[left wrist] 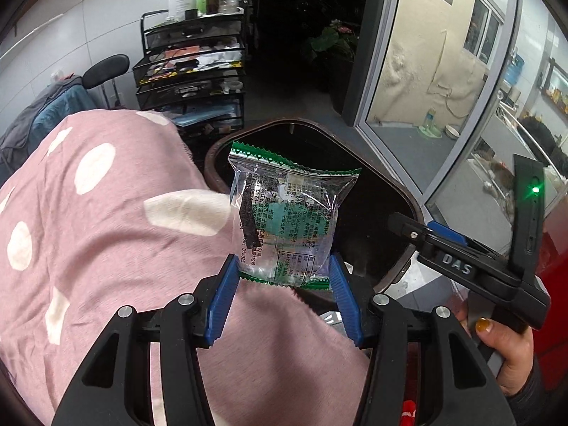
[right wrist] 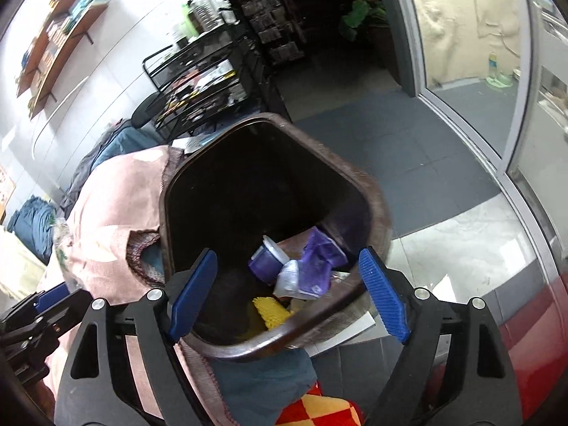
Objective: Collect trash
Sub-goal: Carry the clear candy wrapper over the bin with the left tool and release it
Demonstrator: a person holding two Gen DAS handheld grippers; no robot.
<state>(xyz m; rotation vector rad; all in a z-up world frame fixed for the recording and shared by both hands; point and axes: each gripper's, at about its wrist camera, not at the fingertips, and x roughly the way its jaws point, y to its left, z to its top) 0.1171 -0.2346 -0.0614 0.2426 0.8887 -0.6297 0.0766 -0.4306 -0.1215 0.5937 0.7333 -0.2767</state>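
My left gripper (left wrist: 284, 269) is shut on a clear snack wrapper (left wrist: 287, 216) with green zigzag edges and holds it upright over the near edge of a dark brown trash bin (left wrist: 404, 195). The bin (right wrist: 376, 206) also fills the middle of the right wrist view, with purple wrappers (right wrist: 312, 266) and a yellow piece (right wrist: 271, 310) lying in it. My right gripper (right wrist: 289, 284) is open and empty, its fingers on either side of the bin's near rim. It shows at the right of the left wrist view (left wrist: 461, 262).
A pink blanket with white dots (left wrist: 99, 213) lies to the left of the bin. A black wire cart (left wrist: 191, 71) with bottles stands behind. A glass door (left wrist: 426, 71) is at the right. A red surface (right wrist: 532, 337) and a checked cloth (right wrist: 319, 408) lie near.
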